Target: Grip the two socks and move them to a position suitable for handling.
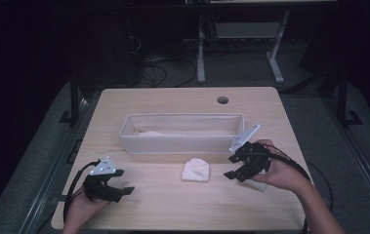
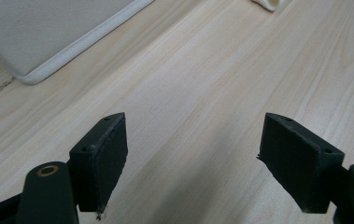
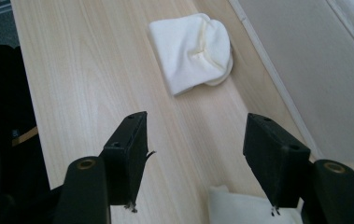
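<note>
Nearest the camera, at the table's (image 1: 173, 204) front-left corner, the left gripper (image 1: 119, 190) rests low in a person's hand with its jaws spread wide and nothing between them. Along those jaws, in the left gripper view, bare pale wood runs up to the rounded lower corner of a white fabric bin (image 2: 48, 37).

Over by the table's right edge, the right gripper (image 1: 234, 173) is held in the other hand, tilted toward the middle of the table, its jaws likewise wide apart and gripping nothing. Just under and behind it lies a white cloth piece (image 3: 240, 205), its edge peeking out by the right jaw in the right gripper view.

Farther out from that gripper, a folded white sock (image 1: 195, 170) lies flat on the wood, near the middle of the table and just in front of the bin's long front wall. It is apart from both grippers.
</note>
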